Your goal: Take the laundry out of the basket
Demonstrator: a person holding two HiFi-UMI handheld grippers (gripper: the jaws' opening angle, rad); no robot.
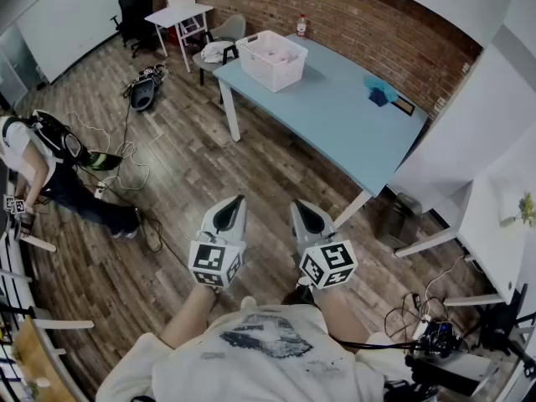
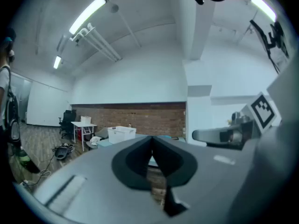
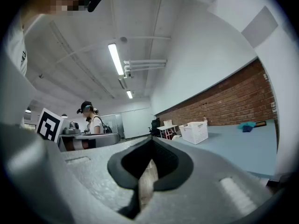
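Two grey handheld tools are held level and side by side at the near edge of the room. The left gripper (image 1: 237, 199) is clenched with nothing in it, its dark pads pressed together, and the right gripper (image 1: 298, 204) is the same. Beyond them stretches a brown wood-plank floor (image 1: 176, 174). Farther off stands a long pale-blue table (image 1: 335, 120), well apart from both tools. The white slatted plastic laundry basket (image 1: 270, 59) sits on its far left end; its contents cannot be made out. A crumpled teal cloth (image 1: 381, 89) lies near the table's right end. A red brick wall (image 1: 360, 19) runs behind, and a second person (image 1: 50, 153) bends low at left.
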